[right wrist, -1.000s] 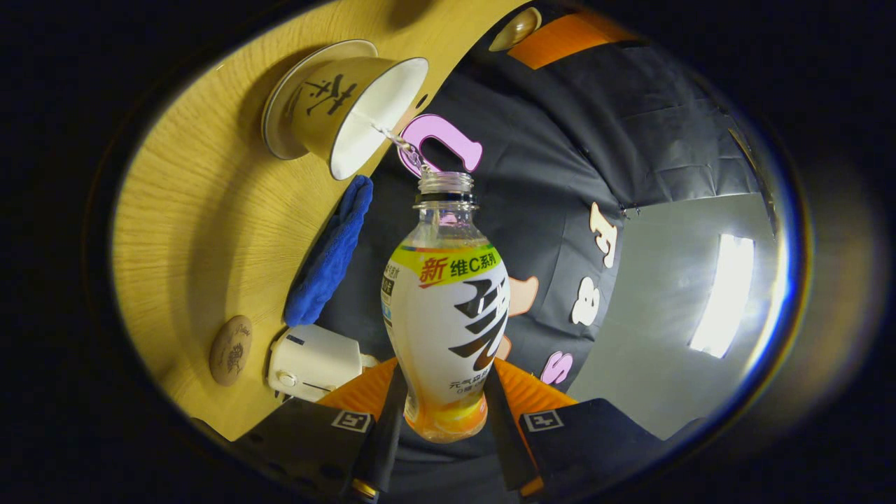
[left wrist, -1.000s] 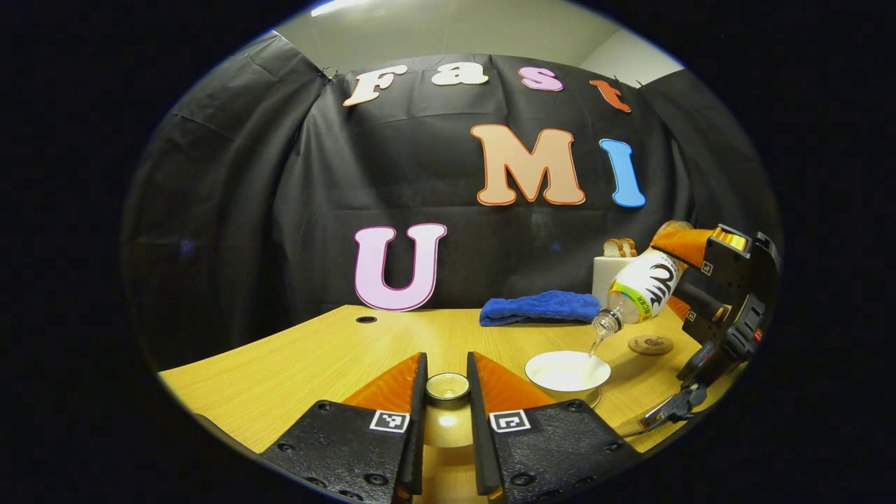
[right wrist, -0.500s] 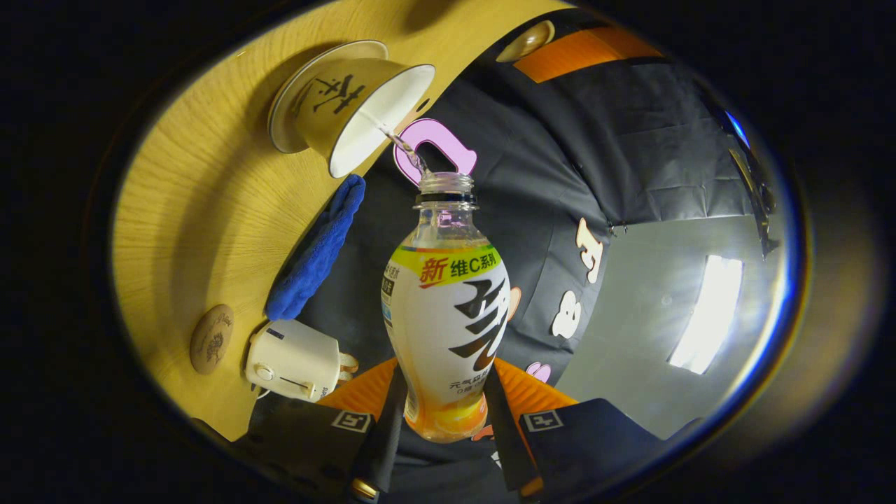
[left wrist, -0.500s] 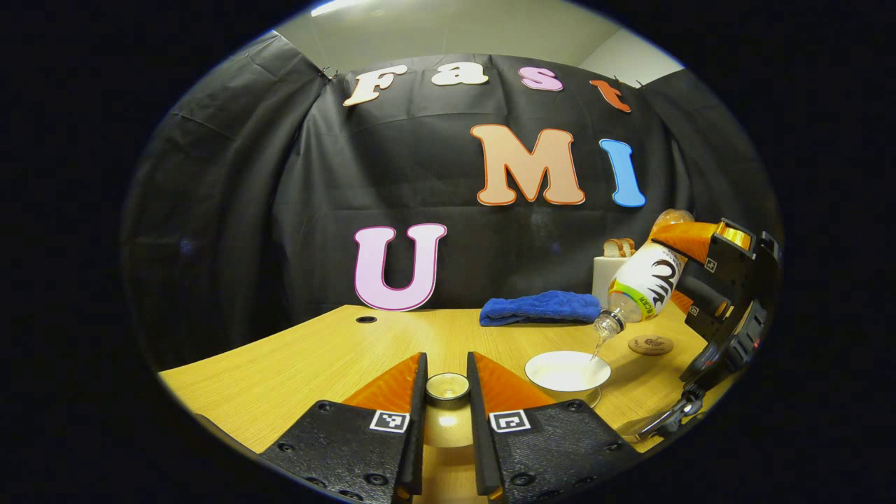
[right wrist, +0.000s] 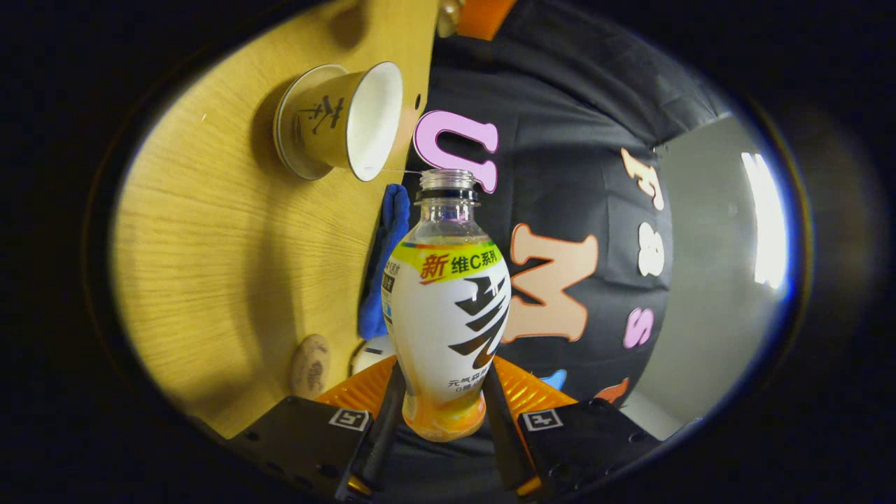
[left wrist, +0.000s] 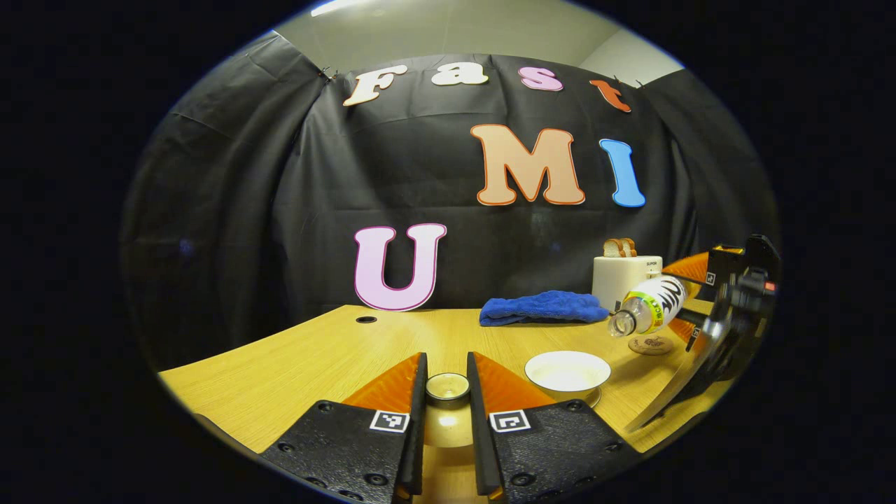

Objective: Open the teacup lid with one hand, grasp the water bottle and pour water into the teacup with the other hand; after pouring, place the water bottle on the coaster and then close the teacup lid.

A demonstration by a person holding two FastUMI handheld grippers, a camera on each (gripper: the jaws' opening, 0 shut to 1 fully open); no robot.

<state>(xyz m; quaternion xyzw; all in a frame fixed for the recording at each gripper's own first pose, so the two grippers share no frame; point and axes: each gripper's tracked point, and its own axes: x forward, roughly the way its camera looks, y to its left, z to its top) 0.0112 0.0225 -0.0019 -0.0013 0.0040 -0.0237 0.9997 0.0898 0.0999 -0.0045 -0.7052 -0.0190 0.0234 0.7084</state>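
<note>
Progress: we judge pouring finished; no stream leaves the water bottle, which lies near level.
Remaining: bottle to coaster, lid back on.
Left gripper: clamped on the teacup lid, held near, left of the open teacup.
Right gripper: both fingers pinch the bottle's base.
Left gripper view: we note toaster and blue cloth at the far side.
Right gripper view: we note the cup's outer wall and saucer.
</note>
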